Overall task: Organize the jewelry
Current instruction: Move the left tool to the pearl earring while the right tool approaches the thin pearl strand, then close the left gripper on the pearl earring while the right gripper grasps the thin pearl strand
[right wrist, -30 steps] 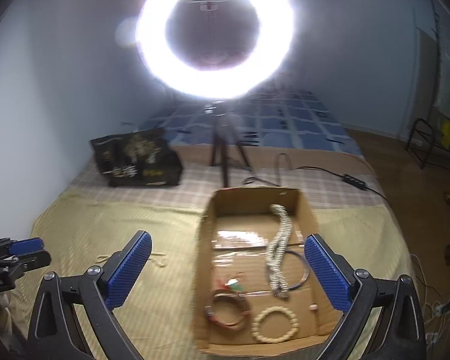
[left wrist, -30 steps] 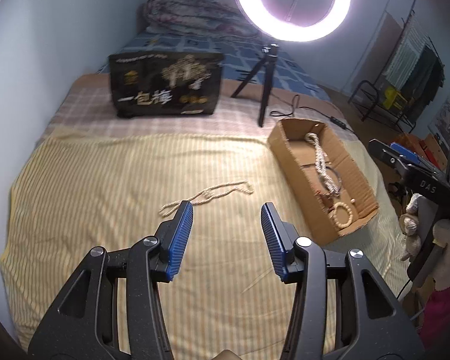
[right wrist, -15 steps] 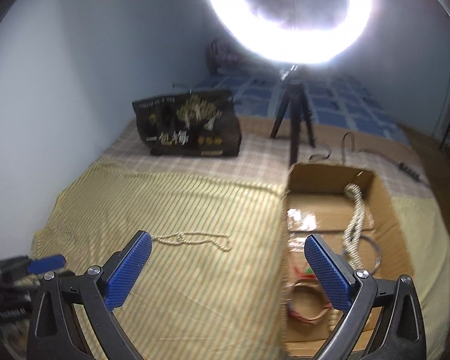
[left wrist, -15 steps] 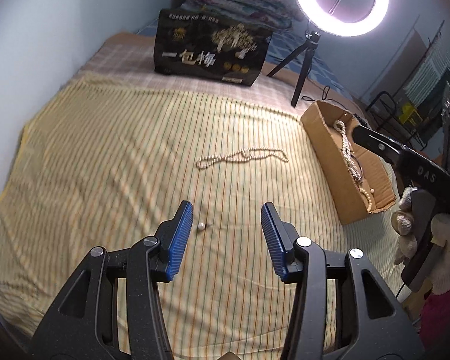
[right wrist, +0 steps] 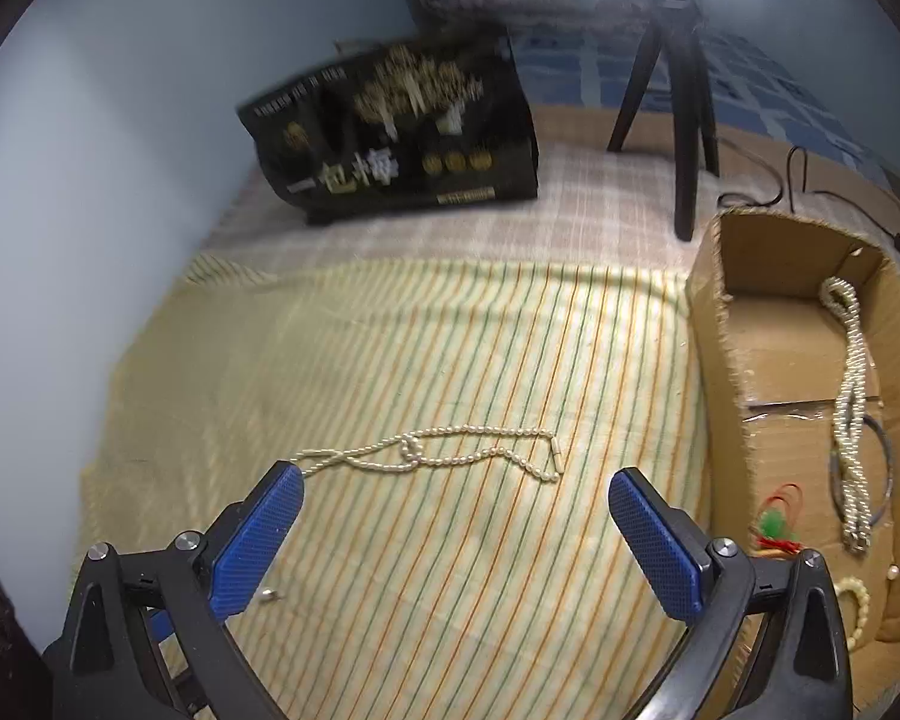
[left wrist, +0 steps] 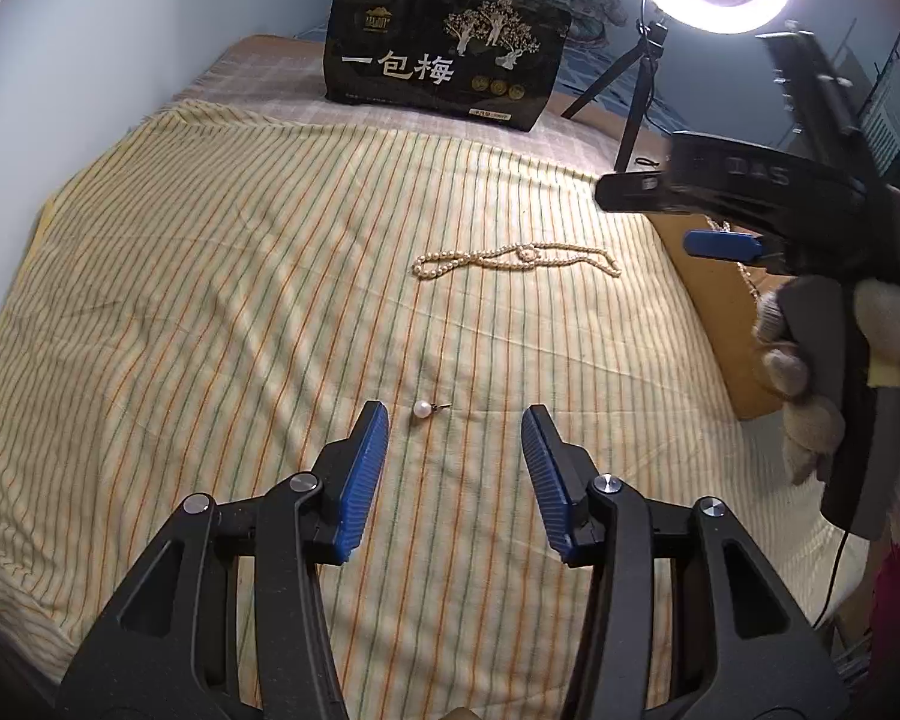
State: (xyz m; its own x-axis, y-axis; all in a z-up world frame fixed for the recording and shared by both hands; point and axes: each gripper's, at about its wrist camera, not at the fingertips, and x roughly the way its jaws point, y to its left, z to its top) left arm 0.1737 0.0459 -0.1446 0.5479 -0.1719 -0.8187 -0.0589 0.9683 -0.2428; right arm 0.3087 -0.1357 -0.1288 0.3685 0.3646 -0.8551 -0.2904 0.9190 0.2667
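A pearl necklace (left wrist: 513, 257) lies stretched out on the striped yellow cloth (left wrist: 210, 300); it also shows in the right wrist view (right wrist: 438, 450). A single pearl earring (left wrist: 422, 410) lies just ahead of my left gripper (left wrist: 455, 429), which is open and empty. My right gripper (right wrist: 456, 498) is open and empty, just short of the necklace. A cardboard box (right wrist: 714, 324) at the right holds a thick pearl rope (right wrist: 849, 396), a bead bracelet (right wrist: 858, 600) and other pieces. The earring shows small by the right gripper's left finger (right wrist: 268, 595).
A black printed bag (left wrist: 444, 72) stands at the back of the bed. A ring light on a tripod (left wrist: 642, 84) stands behind the box, with a cable (right wrist: 792, 180) trailing right. A wall runs along the left. The right hand-held gripper (left wrist: 810, 228) shows in the left wrist view.
Both grippers swung left and moved lower toward the cloth. The earring and necklace now sit closer to the left and right grippers. Both jaws stayed open.
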